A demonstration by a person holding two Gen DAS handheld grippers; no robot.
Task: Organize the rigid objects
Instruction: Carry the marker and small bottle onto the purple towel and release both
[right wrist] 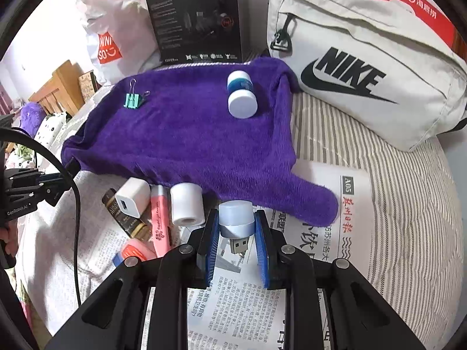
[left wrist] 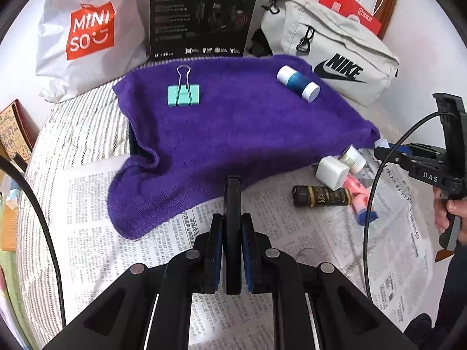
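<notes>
A purple towel (left wrist: pixel 233 134) (right wrist: pixel 189 134) lies on newspaper. On it rest a teal binder clip (left wrist: pixel 184 94) (right wrist: pixel 133 99) and a blue-and-white bottle (left wrist: pixel 298 84) (right wrist: pixel 241 94). My left gripper (left wrist: pixel 233 233) is shut on a flat black object (left wrist: pixel 233 204) held edge-on above the towel's near edge. My right gripper (right wrist: pixel 236 227) is shut on a small pale-blue USB light (right wrist: pixel 235 218), its plug pointing toward the camera. A pile beside the towel holds a white charger (right wrist: pixel 131 197) (left wrist: pixel 332 172), pink highlighter (right wrist: pixel 159 218), white roll (right wrist: pixel 186 204) and dark tube (left wrist: pixel 321 196).
A white Nike bag (right wrist: pixel 364 67) (left wrist: pixel 329 46), a black product box (left wrist: pixel 201 14) (right wrist: pixel 195 17), a Miniso bag (left wrist: pixel 87 32) and a red box (right wrist: pixel 408 3) line the back. Newspaper (right wrist: pixel 248 297) covers striped bedding in front. Cables hang at both sides.
</notes>
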